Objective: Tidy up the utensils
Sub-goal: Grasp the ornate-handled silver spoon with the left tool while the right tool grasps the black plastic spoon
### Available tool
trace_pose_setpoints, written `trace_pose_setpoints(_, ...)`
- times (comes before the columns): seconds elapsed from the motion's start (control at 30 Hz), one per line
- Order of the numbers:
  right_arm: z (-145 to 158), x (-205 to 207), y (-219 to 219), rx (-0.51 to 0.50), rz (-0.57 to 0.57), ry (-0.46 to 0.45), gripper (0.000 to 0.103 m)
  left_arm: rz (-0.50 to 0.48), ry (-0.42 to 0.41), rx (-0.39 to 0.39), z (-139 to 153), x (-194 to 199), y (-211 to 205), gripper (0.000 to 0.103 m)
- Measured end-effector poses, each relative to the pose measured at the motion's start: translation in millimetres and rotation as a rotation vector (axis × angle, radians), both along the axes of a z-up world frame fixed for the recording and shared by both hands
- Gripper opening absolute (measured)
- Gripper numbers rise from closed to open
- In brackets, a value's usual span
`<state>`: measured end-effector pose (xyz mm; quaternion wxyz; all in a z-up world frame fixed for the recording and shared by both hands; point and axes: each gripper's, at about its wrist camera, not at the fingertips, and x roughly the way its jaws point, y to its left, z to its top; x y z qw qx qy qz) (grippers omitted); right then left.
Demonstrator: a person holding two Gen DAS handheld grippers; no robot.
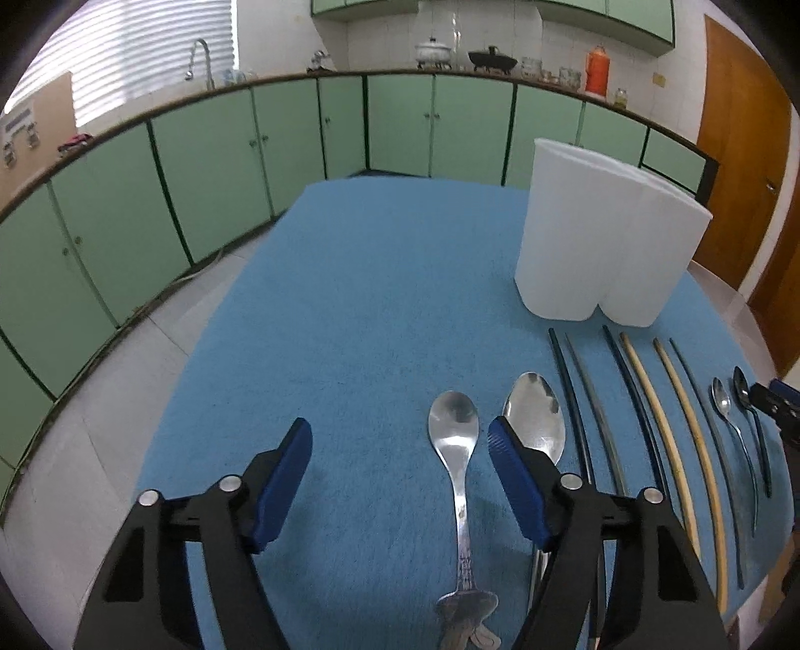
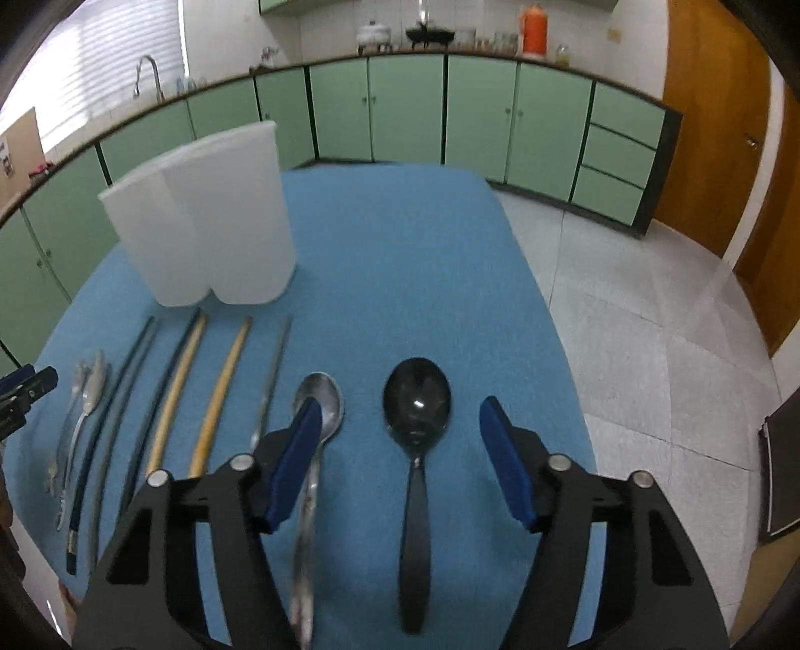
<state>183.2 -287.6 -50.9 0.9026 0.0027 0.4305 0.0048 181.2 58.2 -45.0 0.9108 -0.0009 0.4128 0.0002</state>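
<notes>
I read this as a home kitchen. Green base cabinets (image 1: 295,135) run along the walls under a dark counter edge, with a sink faucet (image 1: 200,60) by the blinded window (image 1: 140,45). The counter carries a white tureen (image 1: 434,51), a black pot (image 1: 492,59), jars and an orange thermos (image 1: 596,70). Tiled floor (image 2: 650,350), wooden door (image 2: 715,125).

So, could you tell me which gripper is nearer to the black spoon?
Right. The right gripper stands open, straddling the black spoon; the left gripper is at the far end of the utensil row, over a silver spoon.
</notes>
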Motion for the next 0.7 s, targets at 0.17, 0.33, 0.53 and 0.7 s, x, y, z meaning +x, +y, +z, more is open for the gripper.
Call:
trace_pose_setpoints(0.17,0,15,0,-0.007,-0.005,0.058,0.057,-0.017,0.034,0.016,-10,10,-3,0.07)
trace_pose_setpoints(0.33,-4,24,1,-0.018,-0.002,0.092,0.051,-0.025,0.053,0.024,-18,12,-5,0.07)
trace_pose_setpoints(0.53,-10,40,-1,-0.009,0.001,0.132,0.044,-0.021,0.066,0.024,-19,23,-2,0.07)
trace_pose_setpoints(0.7,-11,48,-4,0.0,0.0,0.139,0.039,-0.02,0.064,-0.001,-18,31,2,0.07)
